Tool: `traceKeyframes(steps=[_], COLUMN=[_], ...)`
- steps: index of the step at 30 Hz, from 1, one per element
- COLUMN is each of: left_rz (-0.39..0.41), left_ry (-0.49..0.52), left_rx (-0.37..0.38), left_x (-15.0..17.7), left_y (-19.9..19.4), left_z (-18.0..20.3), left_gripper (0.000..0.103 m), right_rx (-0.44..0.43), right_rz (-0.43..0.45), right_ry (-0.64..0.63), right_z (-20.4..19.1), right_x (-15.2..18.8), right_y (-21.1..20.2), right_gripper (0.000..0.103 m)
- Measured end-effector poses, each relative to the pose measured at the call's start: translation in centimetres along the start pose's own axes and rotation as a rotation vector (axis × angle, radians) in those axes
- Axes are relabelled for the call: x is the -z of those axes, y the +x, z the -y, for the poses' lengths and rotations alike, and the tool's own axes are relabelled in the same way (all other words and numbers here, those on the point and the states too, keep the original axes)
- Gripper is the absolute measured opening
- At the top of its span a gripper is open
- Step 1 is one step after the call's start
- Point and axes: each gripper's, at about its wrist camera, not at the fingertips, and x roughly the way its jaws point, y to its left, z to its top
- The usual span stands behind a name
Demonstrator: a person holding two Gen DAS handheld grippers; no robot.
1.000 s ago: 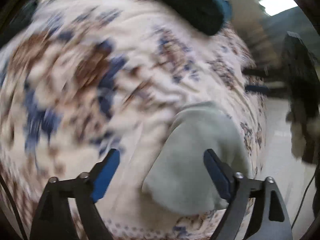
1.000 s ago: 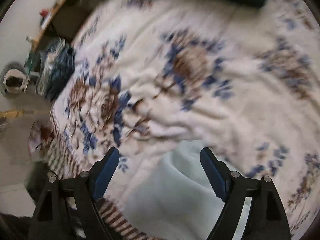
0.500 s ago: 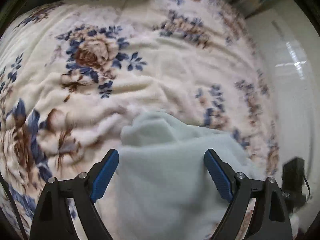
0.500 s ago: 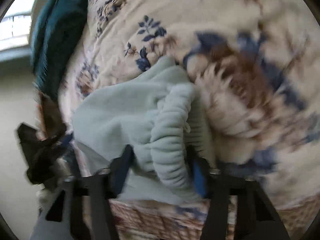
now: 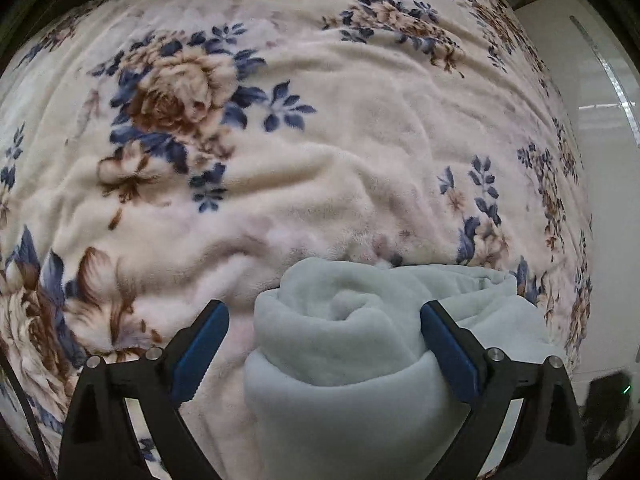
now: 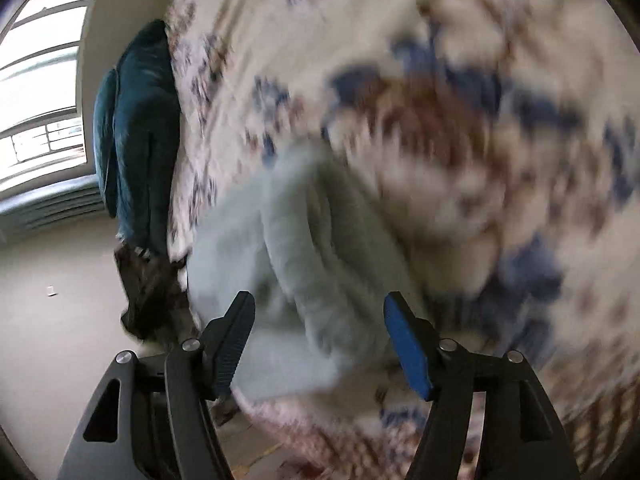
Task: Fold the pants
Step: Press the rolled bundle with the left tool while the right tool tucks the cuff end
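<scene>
Pale mint fleece pants (image 5: 352, 360) lie bunched in a loose roll on the floral blanket (image 5: 320, 140), near its front edge. My left gripper (image 5: 324, 344) points steeply down over that roll with its jaws opening. The cloth brushes the right fingertip (image 5: 444, 344), while the left one stands apart from it. The right wrist view is blurred. There the pants (image 6: 288, 240) run between the fingers of my right gripper (image 6: 320, 340), whose jaws are opening, with the pads off the cloth.
The blanket covers a bed. A dark teal cushion (image 6: 140, 120) lies at its far end below a bright window (image 6: 36, 80). Pale floor (image 6: 60, 300) borders the bed edge, with a dark heap (image 6: 148, 292) beside it. Another dark object (image 5: 608, 412) is at lower right.
Both grippers swung over the blanket to the pants. The right one rolled, shut on the gathered waistband half a second ago, and now stands wider. The pants now sit rolled between the left fingers.
</scene>
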Motion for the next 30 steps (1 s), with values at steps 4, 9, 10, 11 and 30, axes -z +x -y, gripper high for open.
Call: traceKeyframes(steps=[4, 9, 10, 11, 30], left_rz=[-0.018, 0.036, 0.022, 0.005, -0.446], left_ry=[-0.062, -0.103, -0.059, 0.013, 0.562], left_rx=[0.045, 0.28, 0.308, 0.323, 0.275], left_x=[-0.4, -0.9, -0.9, -0.9, -2.4], left_y=[0.8, -3.7, -4.2, -4.7, 2.0], left_z=[-1.0, -1.8, -1.1, 0.1, 7.1], left_gripper=[0.097, 0.097, 0.097, 0.097, 0.097], right_rx=[0.084, 0.137, 0.136, 0.126, -0.224], right_rz=[-0.042, 0.042, 0.032, 0.014, 0.053], right_ry=[0.023, 0.173, 0.126, 0.105, 0.285], right_z=[2.1, 5.1, 4.1, 3.6, 3.5], right_x=[1.7, 3.1, 3.4, 3.7, 7.7], right_y=[3.7, 1.8, 1.8, 2.0, 4.4], right_gripper=[0.031, 0.043, 0.054, 0.059, 0.026])
